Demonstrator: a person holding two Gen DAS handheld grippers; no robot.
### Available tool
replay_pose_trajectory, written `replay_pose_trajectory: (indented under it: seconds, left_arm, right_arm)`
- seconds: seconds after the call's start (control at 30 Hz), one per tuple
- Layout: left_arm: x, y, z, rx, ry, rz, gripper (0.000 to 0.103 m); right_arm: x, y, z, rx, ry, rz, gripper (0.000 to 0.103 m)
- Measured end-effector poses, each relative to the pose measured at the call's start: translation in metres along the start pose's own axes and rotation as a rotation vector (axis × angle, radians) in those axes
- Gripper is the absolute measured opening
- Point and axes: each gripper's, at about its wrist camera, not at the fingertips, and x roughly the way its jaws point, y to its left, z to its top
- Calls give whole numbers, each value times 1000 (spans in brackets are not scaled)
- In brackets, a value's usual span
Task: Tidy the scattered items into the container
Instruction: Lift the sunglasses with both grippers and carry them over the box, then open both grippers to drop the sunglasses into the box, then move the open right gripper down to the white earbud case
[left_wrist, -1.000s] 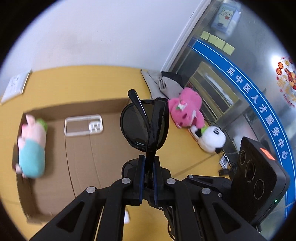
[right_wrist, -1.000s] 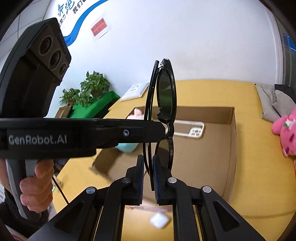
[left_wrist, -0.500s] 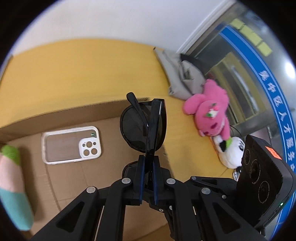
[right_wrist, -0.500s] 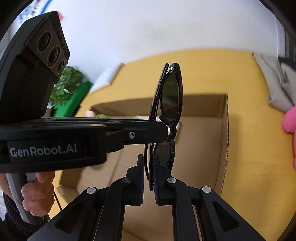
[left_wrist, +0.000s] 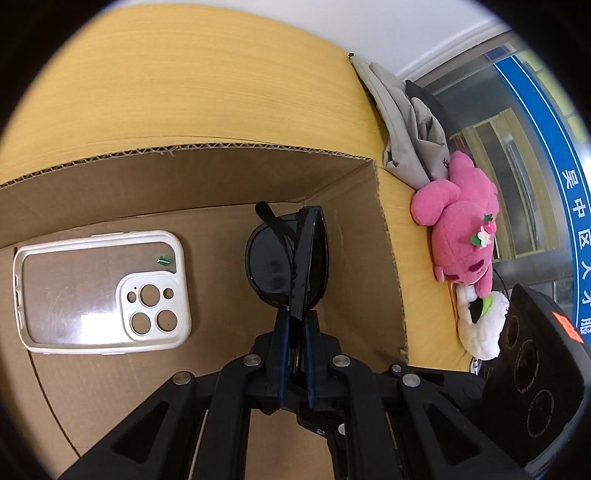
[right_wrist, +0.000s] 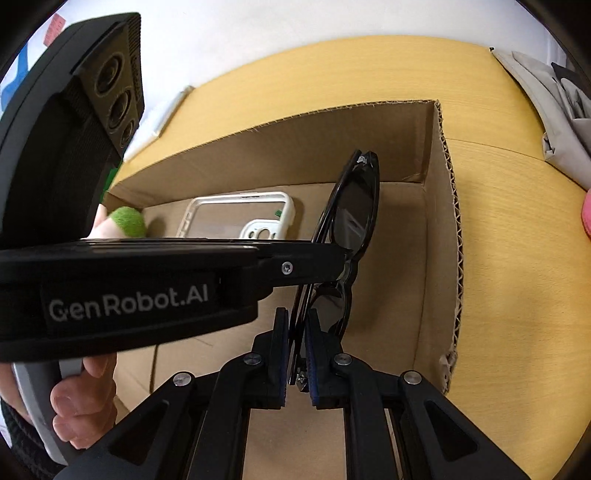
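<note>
Both grippers hold one pair of folded black sunglasses (left_wrist: 288, 266) inside the open cardboard box (left_wrist: 221, 149). My left gripper (left_wrist: 294, 321) is shut on the glasses near the bridge. My right gripper (right_wrist: 297, 325) is shut on the lower end of the same sunglasses (right_wrist: 354, 218); the left gripper (right_wrist: 332, 258) crosses in from the left and clamps their middle. The glasses hang low over the box's right half. A white phone case (left_wrist: 99, 291) lies flat on the box floor to the left.
A green and pink plush (right_wrist: 127, 221) lies at the box's far left. A pink plush (left_wrist: 465, 236) and a white panda plush (left_wrist: 480, 325) lie on the yellow table right of the box (right_wrist: 448, 206), beside grey cloth (left_wrist: 410, 122). A white pad (right_wrist: 166, 114) lies far left.
Both grippers have carried the sunglasses forward and down, from above the box into it, close to the floor. The phone case now looks much nearer.
</note>
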Motion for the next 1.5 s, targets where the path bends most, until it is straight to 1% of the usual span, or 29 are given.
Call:
replay_pose_trajectory:
  seconds: [0.03, 0.17, 0.23, 0.4, 0.43, 0.5, 0.53, 0.57, 0.6, 0.63, 0.7, 0.77, 0.87, 0.93, 1.03, 1.07, 1.13, 1.17, 1.2, 1.23, 1.27, 1.3, 1.37, 1.43, 1.5]
  left_arm:
    - [1, 1, 1, -4, 1, -2, 7]
    - [6, 8, 5, -25, 4, -18, 7]
    - [9, 11, 6, -37, 3, -33, 8]
    - [12, 16, 8, -64, -14, -40, 10]
    - [12, 17, 7, -72, -19, -44, 10]
    - [10, 21, 7, -87, -26, -63, 15]
    - [9, 21, 7, -92, -32, -73, 16]
    - [7, 21, 7, -91, -37, -79, 19]
    - [4, 19, 7, -88, -43, -83, 24]
    - [2, 18, 7, -83, -47, -85, 26]
    - [-5, 14, 6, -68, -61, -81, 34]
    - [-11, 9, 5, -55, -75, -76, 40]
    - [-29, -3, -2, -12, -99, -78, 41]
    - [-45, -13, -9, 31, -124, -65, 41]
    - [-82, -28, -34, 111, -180, -38, 44]
    - [-95, -32, -44, 136, -205, -19, 47]
    - [-130, -40, -79, 208, -273, 16, 54]
    - [-143, -41, -97, 237, -297, 24, 60]
    - [-158, -41, -121, 269, -325, 37, 66]
    - [-169, -40, -145, 290, -349, 51, 69]
    - [-177, -37, -166, 300, -365, 66, 75]
    - [-183, -32, -189, 302, -378, 83, 76]
    - [-188, -20, -225, 288, -391, 108, 76]
    - [-185, -1, -265, 259, -394, 141, 76]
    - [-177, 17, -294, 224, -381, 174, 76]
  right_arm:
    - [2, 0, 3, -3, 4, -14, 9]
    - [-1, 13, -7, -28, 12, -86, 10]
    - [-1, 16, -6, -33, 14, -110, 11]
    - [-7, 21, -5, -52, 2, -164, 21]
    - [-9, 22, -5, -52, -1, -162, 24]
    - [-13, 24, -5, -54, -10, -161, 31]
    - [-17, 25, -5, -56, -22, -176, 44]
    - [-21, 26, -6, -55, -36, -189, 60]
    - [-26, 26, -6, -50, -49, -192, 66]
    - [-30, 26, -6, -48, -61, -193, 69]
    - [-39, 30, -8, -56, -78, -202, 69]
    - [-46, 33, -11, -63, -89, -200, 76]
    - [-62, 41, -19, -95, -112, -225, 82]
    - [-78, 43, -26, -114, -136, -232, 83]
    - [-103, 61, -45, -165, -205, -217, 86]
    - [-115, 67, -55, -187, -234, -197, 89]
    - [-143, 76, -81, -222, -295, -136, 92]
    - [-154, 81, -99, -237, -322, -111, 94]
    - [-166, 87, -119, -259, -346, -91, 95]
    - [-174, 93, -139, -284, -363, -79, 96]
    - [-179, 98, -159, -309, -371, -70, 96]
    - [-179, 103, -181, -332, -369, -61, 96]
    - [-166, 109, -218, -365, -342, -43, 96]
    - [-145, 121, -250, -394, -296, -34, 96]
    - [-115, 130, -273, -371, -240, -20, 96]
